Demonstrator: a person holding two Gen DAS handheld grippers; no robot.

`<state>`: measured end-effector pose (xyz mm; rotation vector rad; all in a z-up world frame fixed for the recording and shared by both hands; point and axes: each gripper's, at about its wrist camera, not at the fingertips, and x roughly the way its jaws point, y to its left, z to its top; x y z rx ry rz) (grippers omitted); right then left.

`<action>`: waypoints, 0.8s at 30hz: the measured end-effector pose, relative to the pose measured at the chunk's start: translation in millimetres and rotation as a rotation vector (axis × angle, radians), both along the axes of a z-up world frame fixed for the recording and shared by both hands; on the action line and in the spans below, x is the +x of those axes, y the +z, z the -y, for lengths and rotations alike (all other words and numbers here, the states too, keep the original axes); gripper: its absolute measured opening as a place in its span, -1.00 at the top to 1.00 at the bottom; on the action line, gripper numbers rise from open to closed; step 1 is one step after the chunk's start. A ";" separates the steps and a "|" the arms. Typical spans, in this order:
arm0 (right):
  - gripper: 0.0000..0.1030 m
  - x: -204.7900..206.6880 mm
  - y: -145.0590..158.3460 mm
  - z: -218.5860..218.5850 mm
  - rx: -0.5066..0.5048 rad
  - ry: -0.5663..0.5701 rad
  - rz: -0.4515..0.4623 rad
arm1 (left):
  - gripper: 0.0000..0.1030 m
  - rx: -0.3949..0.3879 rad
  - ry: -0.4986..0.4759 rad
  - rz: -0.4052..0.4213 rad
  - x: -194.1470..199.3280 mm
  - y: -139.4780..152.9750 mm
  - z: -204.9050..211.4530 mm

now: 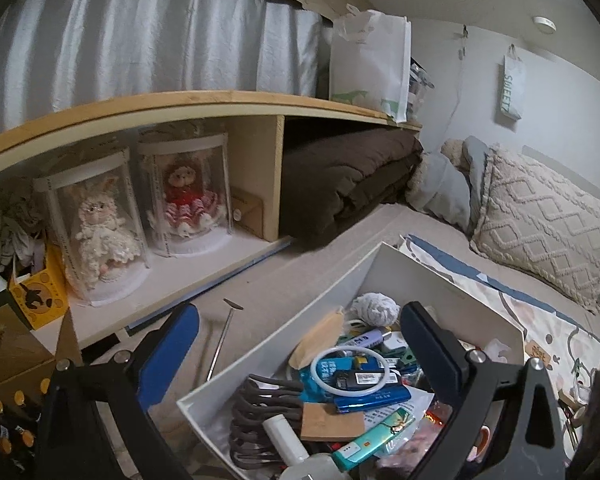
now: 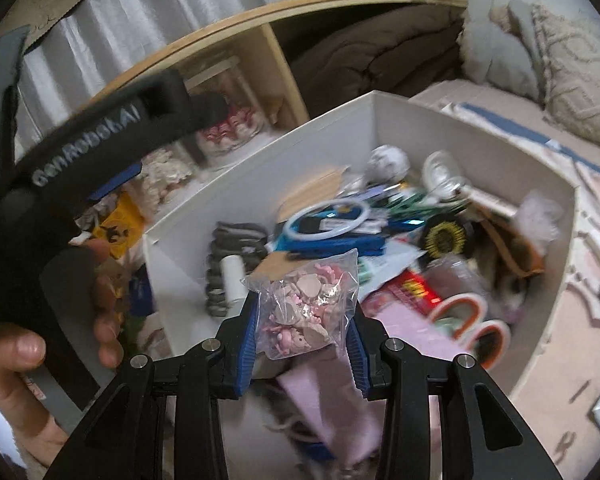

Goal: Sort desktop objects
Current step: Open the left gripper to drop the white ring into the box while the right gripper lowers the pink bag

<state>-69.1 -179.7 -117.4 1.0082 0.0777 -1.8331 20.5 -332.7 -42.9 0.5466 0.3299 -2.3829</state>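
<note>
Landmark: white box (image 2: pixel 260 184), packed with clutter. Left of it, left gripper (image 1: pixel 300 344) spread wide, nothing between its 2 blue pads; 1 finger outside the box's left wall, the other over the contents by a white ring (image 1: pixel 350 368). Right gripper (image 2: pixel 302 320) clenched on a clear bag of pink trinkets (image 2: pixel 304 304), bag over the box's near edge.
</note>
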 end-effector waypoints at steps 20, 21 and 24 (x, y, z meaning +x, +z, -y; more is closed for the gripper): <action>0.22 11.9 -26.0 19.3 0.067 0.054 0.195 | -0.97 -0.002 0.013 -0.031 6.4 3.7 1.8; 0.22 13.4 -25.4 18.4 0.087 0.052 0.178 | -0.97 -0.003 0.016 -0.028 6.3 3.4 2.6; 0.22 13.0 -24.8 15.9 0.120 0.044 0.134 | -0.97 -0.007 0.017 -0.017 5.3 2.3 2.4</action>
